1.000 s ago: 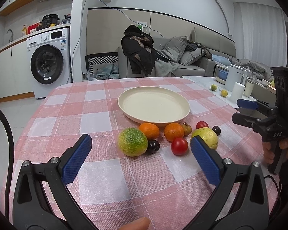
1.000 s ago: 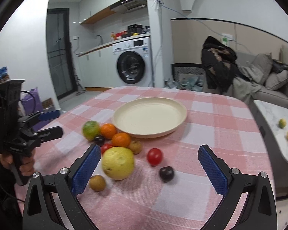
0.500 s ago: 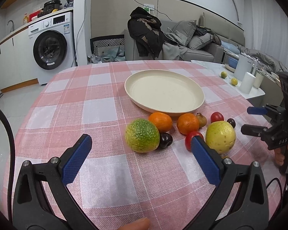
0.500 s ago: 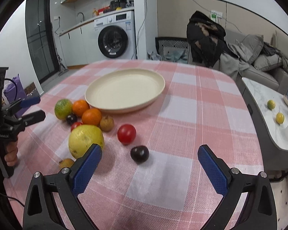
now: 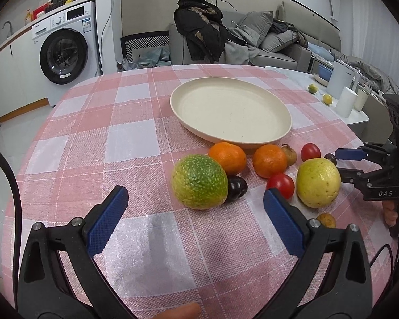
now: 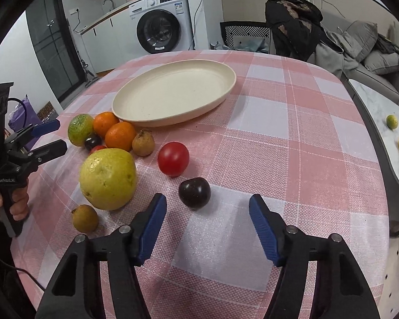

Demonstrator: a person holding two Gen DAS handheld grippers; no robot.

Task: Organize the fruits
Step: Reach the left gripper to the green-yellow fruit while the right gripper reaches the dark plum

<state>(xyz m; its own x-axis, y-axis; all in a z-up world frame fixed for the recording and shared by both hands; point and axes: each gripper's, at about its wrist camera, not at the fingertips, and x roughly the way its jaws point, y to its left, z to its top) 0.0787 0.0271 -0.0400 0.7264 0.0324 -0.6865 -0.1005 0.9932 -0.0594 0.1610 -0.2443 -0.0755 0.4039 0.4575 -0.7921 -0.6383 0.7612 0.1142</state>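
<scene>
This is a lived-in home, an open room where kitchen and sitting area run together. A white washing machine (image 5: 63,53) sits under a kitchen counter (image 6: 114,10) that carries a sink tap, bottles and a black cooker. Beyond the far edge of the desk (image 5: 93,133), with its pink and white checked cloth, stands a grey sofa (image 5: 268,42) heaped with cushions, a dark jacket and crumpled clothes. Off the desk's right edge, a low marble-topped side table (image 6: 380,122) holds two small citrus fruits and white containers. Sheer curtains hang at the right.
</scene>
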